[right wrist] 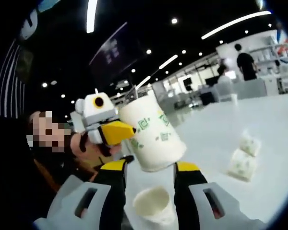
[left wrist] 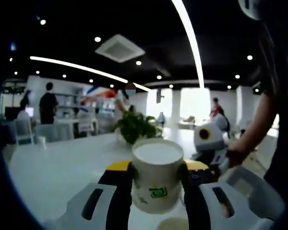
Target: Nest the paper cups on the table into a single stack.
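A white paper cup [left wrist: 156, 179] with a green logo is upright between the yellow-tipped jaws of my left gripper [left wrist: 157, 166], which is shut on it. In the right gripper view the same cup [right wrist: 153, 136] hangs tilted, and the left gripper [right wrist: 116, 132] reaches in from the left. Its base is just above my right gripper [right wrist: 152, 166], whose jaws stand wide apart. A second cup [right wrist: 153, 203] sits mouth up below, between the right jaws; its rim [left wrist: 173, 224] is under the held cup. Two more cups [right wrist: 242, 165] [right wrist: 249, 143] lie on the white table [right wrist: 216, 129].
The right gripper [left wrist: 209, 139] and a person's arm [left wrist: 252, 134] are close at the right of the left gripper view. A potted plant [left wrist: 134, 127] stands on the table behind the held cup. People, chairs and shelves are far behind.
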Demonstrator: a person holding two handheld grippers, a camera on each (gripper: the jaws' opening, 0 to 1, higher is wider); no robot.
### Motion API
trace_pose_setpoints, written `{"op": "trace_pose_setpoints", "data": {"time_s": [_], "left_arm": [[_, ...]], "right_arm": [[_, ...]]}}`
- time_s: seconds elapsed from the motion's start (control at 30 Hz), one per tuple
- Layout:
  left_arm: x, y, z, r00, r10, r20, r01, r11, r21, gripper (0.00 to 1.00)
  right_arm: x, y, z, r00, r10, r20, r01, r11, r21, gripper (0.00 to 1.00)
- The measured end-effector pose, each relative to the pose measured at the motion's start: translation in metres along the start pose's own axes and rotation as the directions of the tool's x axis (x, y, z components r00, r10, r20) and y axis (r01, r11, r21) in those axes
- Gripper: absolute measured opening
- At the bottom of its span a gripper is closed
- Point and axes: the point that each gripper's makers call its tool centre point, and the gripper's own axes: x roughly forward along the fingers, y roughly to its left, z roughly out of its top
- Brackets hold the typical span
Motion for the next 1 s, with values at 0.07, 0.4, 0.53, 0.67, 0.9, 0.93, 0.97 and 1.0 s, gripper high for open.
{"op": "trace_pose_setpoints", "data": {"time_s": [0.07,0.4,0.53,0.67,0.9,0.93,0.97,1.0], "left_arm": [[-0.001,0.0,-0.002,1.0,-0.004,-0.009,0.004,1.0,-0.001,0.4],[-0.002,-0.005,-0.012,0.999,-0.031,-0.035,0.03,0.999,-0.021,0.4],[-0.002,-0.006,-0.015,0.999,-0.034,-0.04,0.033,0.999,-0.034,0.4],[-0.002,-0.007,-0.016,0.998,-0.039,-0.039,0.037,0.999,-0.039,0.39],[-0.003,-0.007,-0.017,0.998,-0.043,-0.04,0.041,0.998,-0.049,0.4],[-0.003,-0.007,-0.018,0.998,-0.041,-0.042,0.039,0.998,-0.051,0.4],[-0.003,-0.007,-0.018,0.998,-0.041,-0.041,0.039,0.998,-0.053,0.4],[-0.004,-0.007,-0.019,0.998,-0.041,-0.041,0.039,0.998,-0.057,0.4]], "right_arm": [[-0.001,0.0,0.0,1.0,0.003,0.003,-0.003,1.0,0.004,0.35],[-0.007,0.001,0.002,1.0,0.015,0.001,-0.015,1.0,-0.008,0.28],[-0.011,0.0,0.003,1.0,0.016,0.005,-0.016,1.0,-0.013,0.25],[-0.013,0.0,0.005,1.0,0.02,0.012,-0.02,1.0,-0.011,0.21],[-0.017,-0.001,0.012,0.999,0.025,0.036,-0.024,1.0,-0.01,0.17],[-0.017,0.0,0.012,0.999,0.027,0.038,-0.026,1.0,-0.012,0.16],[-0.017,0.0,0.013,0.999,0.03,0.04,-0.03,0.999,-0.016,0.16],[-0.018,0.001,0.013,0.999,0.033,0.039,-0.032,0.999,-0.016,0.15]]}}
